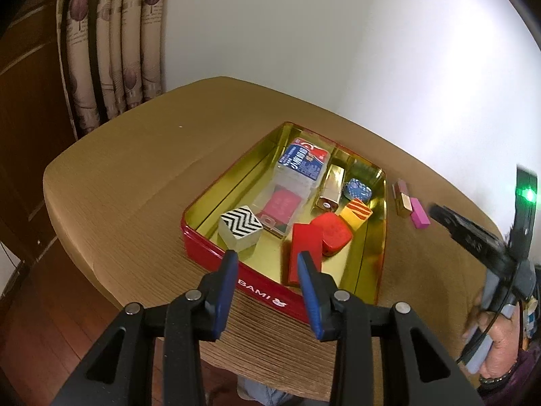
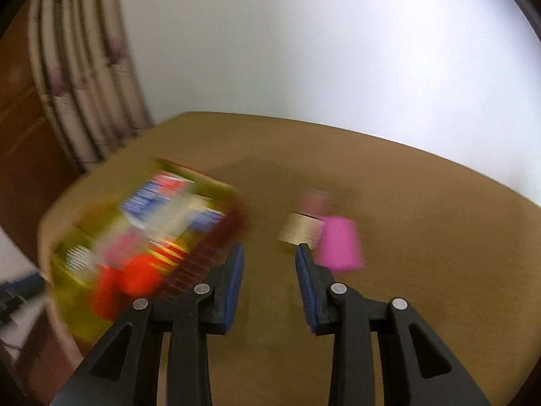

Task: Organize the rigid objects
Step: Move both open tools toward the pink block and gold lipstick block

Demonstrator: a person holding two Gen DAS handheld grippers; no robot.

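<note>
Now the left gripper (image 1: 267, 255) is hovering at the near wall of the red tin (image 1: 216, 257), its jaws spread and holding nothing. Just beyond the left jaw a zigzag block (image 1: 240, 226) is lying in the tin's near corner. Right at the tip of the right jaw a red bar (image 1: 301, 237) is leaning against a rounded red piece (image 1: 333, 233). Farther out past the jaws a striped yellow block (image 1: 355, 215), a gold tube (image 1: 329, 186), a blue dotted piece (image 1: 357, 189), a clear case (image 1: 280, 203) and a card box (image 1: 302, 162) are sitting in the tin. To the right of these jaws, outside the tin, a pink block (image 1: 420, 215) and a lipstick (image 1: 402, 198) are lying side by side on the desk (image 1: 135, 186).

Meanwhile the right gripper (image 2: 269, 247) is pointing down at the bare desk, its jaws standing apart with nothing between them. In its blurred view the pink block is lying just beyond the right jaw's tip, the lipstick is sitting beside it, slightly nearer the gap, and the tin is lying off to the left of the left jaw. A hand (image 1: 497, 348) is gripping this tool's handle. A curtain (image 1: 111, 50) is hanging far behind the desk on the left.
</note>
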